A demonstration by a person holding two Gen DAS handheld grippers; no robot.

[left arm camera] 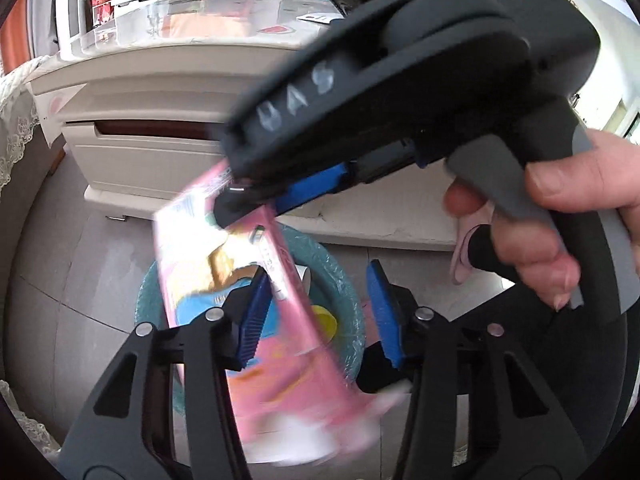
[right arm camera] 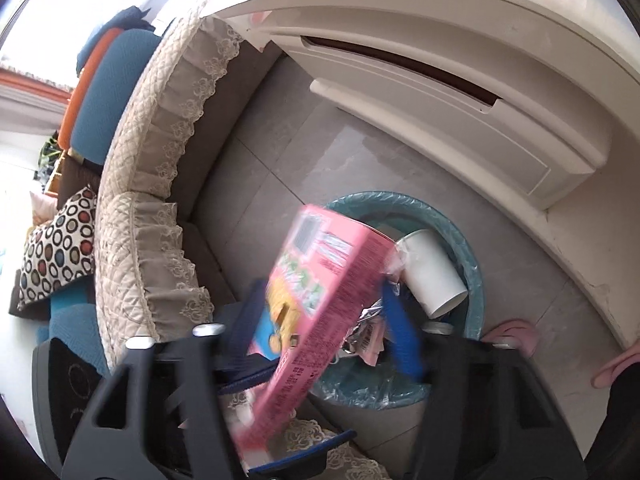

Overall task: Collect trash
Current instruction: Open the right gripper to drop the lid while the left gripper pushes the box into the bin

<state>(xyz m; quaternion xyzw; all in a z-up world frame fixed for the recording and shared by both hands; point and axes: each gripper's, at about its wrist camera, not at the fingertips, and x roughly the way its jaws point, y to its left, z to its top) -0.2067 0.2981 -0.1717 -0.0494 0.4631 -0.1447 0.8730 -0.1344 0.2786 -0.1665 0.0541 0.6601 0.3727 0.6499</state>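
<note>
Hanging over the bin (left arm camera: 348, 280), a pink box (left arm camera: 296, 320) is tilted, with both grippers around it. In the left wrist view the left gripper (left arm camera: 316, 316) stands at a middling width. The box passes between its two blue pads (left arm camera: 252, 320). The pad on the left of that view lies against, or just in front of, the box's printed face. The pad on the right stands clear of it, with a strip of the bin's teal liner showing in the gap. The left gripper is therefore not clamping the box.

Ahead of and above the left gripper, the right gripper (left arm camera: 236, 200) comes in from the upper right, held by a hand (left arm camera: 560, 232) wrapped around its grey trigger. Its tips meet the upper end of the box.

In the right wrist view the box (right arm camera: 320, 280) fills the narrow space between the right gripper's (right arm camera: 332, 328) fingers. They appear closed on its two sides, though blur softens the contact.

Directly beyond the right gripper's tips sits the bin (right arm camera: 400, 200) on the grey tiled floor (right arm camera: 304, 152). A white paper cup (right arm camera: 432, 276) lies on its side inside it, with a crumpled foil wrapper (right arm camera: 368, 328) beside it. To the right of that gripper a pink slipper (right arm camera: 516, 334) rests on the floor. To its left is a lace-edged sofa cover (right arm camera: 152, 160), and ahead of it a white cabinet (right arm camera: 460, 92).
</note>
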